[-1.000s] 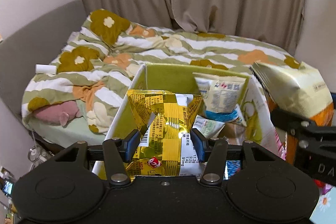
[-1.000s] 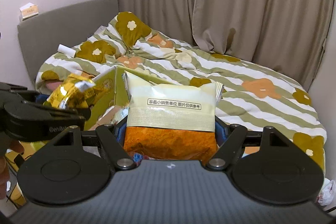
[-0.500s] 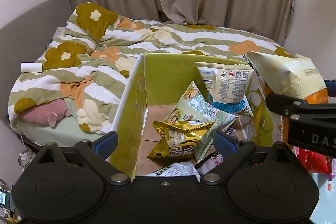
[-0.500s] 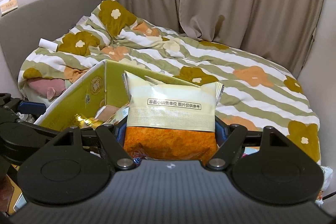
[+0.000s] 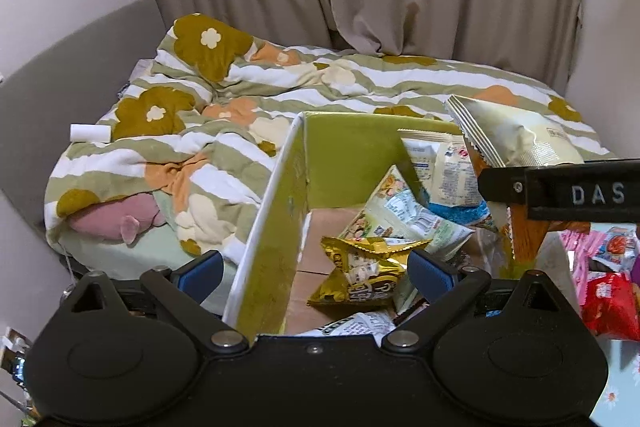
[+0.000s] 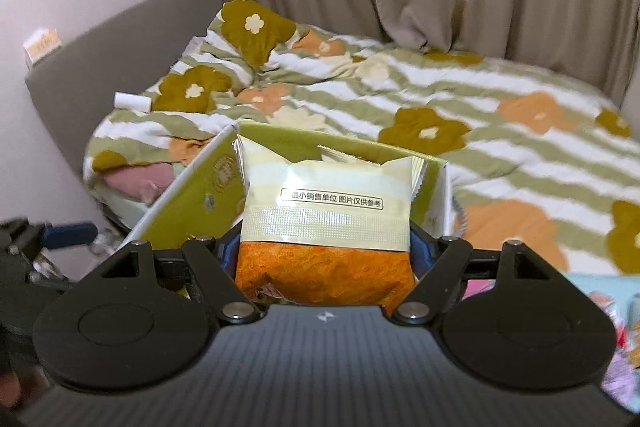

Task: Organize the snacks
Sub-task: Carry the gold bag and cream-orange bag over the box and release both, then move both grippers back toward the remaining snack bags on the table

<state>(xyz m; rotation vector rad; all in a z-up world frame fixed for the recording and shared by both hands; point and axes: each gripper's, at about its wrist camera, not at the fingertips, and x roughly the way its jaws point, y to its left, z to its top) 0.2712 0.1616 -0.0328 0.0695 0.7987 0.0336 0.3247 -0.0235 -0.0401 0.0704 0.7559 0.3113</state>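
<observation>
The green box [image 5: 344, 163] sits at the bed's near edge with packets inside; your right gripper [image 6: 325, 251] pinches the orange packet [image 6: 326, 223] above it; your left gripper [image 5: 316, 273] hangs spread over the gold packet [image 5: 366, 273] on the box floor.

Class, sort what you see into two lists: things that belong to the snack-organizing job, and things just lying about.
Part of the job:
green cardboard box
gold snack packet
cream-and-orange snack bag
red snack packet
right gripper
left gripper

Lying about:
floral duvet
pink plush toy
white tube
</observation>
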